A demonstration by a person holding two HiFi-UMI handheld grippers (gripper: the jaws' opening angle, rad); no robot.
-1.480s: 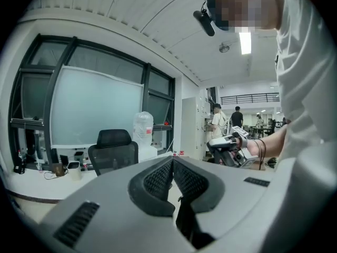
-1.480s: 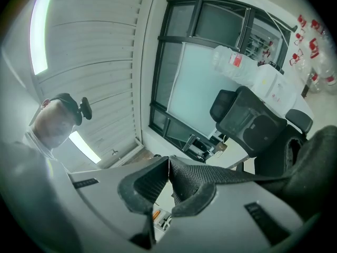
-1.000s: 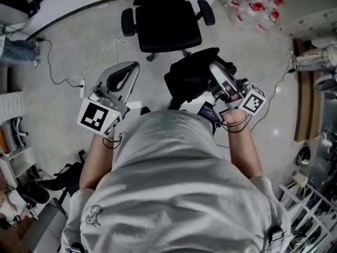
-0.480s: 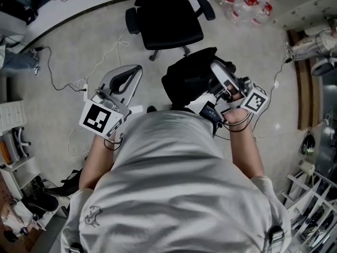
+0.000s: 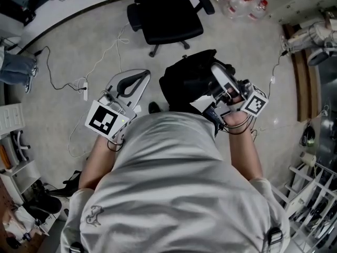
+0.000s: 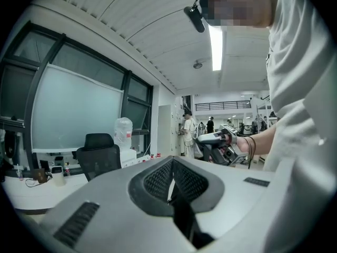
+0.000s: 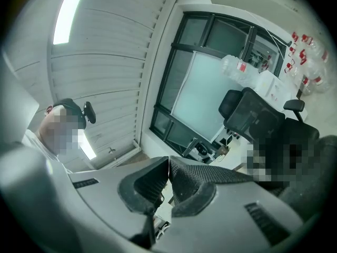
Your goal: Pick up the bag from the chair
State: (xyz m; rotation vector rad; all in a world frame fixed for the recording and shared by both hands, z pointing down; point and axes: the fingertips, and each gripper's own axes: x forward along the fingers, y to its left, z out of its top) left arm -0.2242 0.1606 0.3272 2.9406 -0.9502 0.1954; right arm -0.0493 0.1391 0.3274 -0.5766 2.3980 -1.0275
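A black bag is off the office chair. It sits on the chair's near side, toward the person, clear of the bare seat. The pick-up looks largely done, and only carrying the bag away seems left.

The right tool lies over the bag's edge farthest from the chair. Its jaws are pressed together, with no strap visible between them. The left tool, also on the chair's near side and apart from the bag, has its jaws together on nothing.

What actually bears the bag cannot be made out. The person's grey shirt hides the bag's lower edge, so contact with the floor is unclear.
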